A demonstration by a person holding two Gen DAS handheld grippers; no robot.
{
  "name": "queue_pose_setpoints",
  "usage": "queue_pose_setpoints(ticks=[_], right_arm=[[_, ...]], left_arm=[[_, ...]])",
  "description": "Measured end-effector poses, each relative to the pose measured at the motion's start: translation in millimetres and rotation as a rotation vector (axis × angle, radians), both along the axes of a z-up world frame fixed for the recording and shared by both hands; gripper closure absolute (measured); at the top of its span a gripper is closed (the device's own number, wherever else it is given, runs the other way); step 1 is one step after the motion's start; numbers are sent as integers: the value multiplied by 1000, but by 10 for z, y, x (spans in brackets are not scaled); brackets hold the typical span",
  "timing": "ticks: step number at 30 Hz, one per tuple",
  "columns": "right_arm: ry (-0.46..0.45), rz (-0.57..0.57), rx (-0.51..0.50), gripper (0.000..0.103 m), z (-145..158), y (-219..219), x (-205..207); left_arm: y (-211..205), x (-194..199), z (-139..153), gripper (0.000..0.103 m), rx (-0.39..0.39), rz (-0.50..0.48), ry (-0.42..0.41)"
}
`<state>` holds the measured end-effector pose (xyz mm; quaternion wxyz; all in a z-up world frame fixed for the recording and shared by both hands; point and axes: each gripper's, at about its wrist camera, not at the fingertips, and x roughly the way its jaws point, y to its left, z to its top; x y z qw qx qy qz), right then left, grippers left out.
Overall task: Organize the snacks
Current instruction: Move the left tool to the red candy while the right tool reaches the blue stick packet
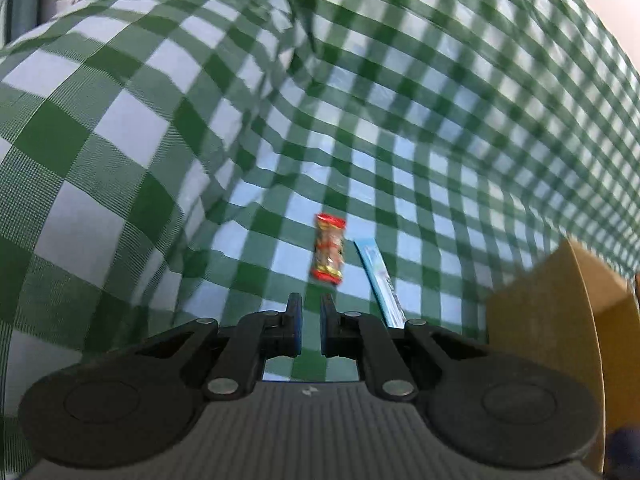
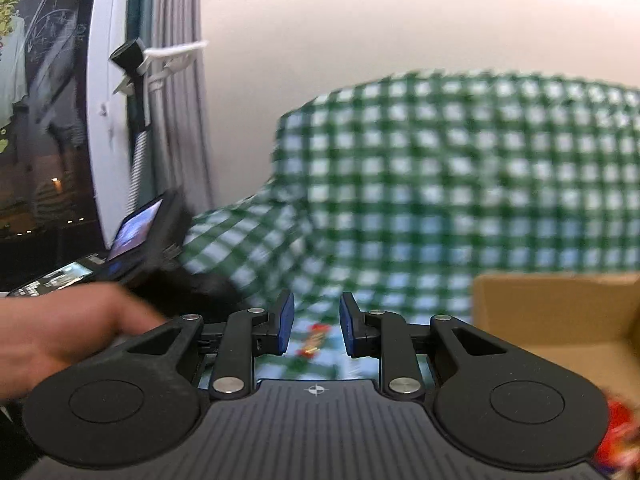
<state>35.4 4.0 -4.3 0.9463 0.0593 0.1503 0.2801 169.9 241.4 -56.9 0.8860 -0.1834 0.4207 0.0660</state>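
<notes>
Where both wrist views overlap, we record these items:

Surface: a green-and-white checked cloth [image 1: 120,128] covers the work area and rises in folds behind it; the right wrist view shows it blurred [image 2: 460,184].

Left gripper [image 1: 311,304]: we see its jaws parted by a narrow gap, nothing between them, poised above the cloth.

Red snack packet [image 1: 329,254]: it lies on the cloth just ahead of the left gripper's fingertips, not touching them, long axis roughly in line with the fingers. The right wrist view shows it only as a red and yellow smear [image 2: 314,340] on the cloth below and between the right fingers.

Blue stick packet [image 1: 378,280]: it lies just right of the red packet, slightly apart; its near end passes behind the gripper's right linkage. We can make it out only in the left wrist view.

Cardboard box [image 1: 544,320]: it stands at the right edge of the left wrist view; the right wrist view shows its open interior [image 2: 560,312].

Right gripper [image 2: 316,320]: we see its jaws parted wider than the left pair, holding nothing.

Right-view-only items: a bare hand [image 2: 64,328] at lower left; a dark device with a lit screen [image 2: 138,230]; grey curtain [image 2: 176,120]; a blurred red object [image 2: 622,420] at the lower right edge, which we cannot identify.
</notes>
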Motion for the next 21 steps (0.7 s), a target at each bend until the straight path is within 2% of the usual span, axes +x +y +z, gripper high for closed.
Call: queue_pose_setpoints(ticks=[3, 6, 9, 11, 14, 17, 18, 19, 21], right_arm=[[45, -56, -23, 76, -144, 309, 158], [101, -156, -61, 76, -352, 483, 455], [216, -250, -106, 75, -642, 557, 851], [278, -263, -122, 75, -835, 601, 1066], [330, -293, -135, 70, -1058, 649, 1247], [331, -316, -139, 62, -1136, 716, 1358], [324, -313, -142, 58, -1135, 746, 1387], [319, -299, -150, 56, -1151, 765, 1421], [309, -238, -184, 49, -1180, 855, 1462]], left_arm=[[35, 126, -26, 94, -14, 11, -5], [27, 241, -83, 94, -6, -23, -7], [-20, 366, -154, 93, -3, -66, -20], [-36, 439, -207, 92, -10, -81, -25], [-107, 573, -299, 89, 18, -115, -15], [-189, 705, -364, 87, 75, -129, -16], [-201, 743, -381, 78, 80, -133, -20], [-214, 778, -403, 62, 80, -140, -21], [-244, 848, -456, 57, 90, -158, -12]])
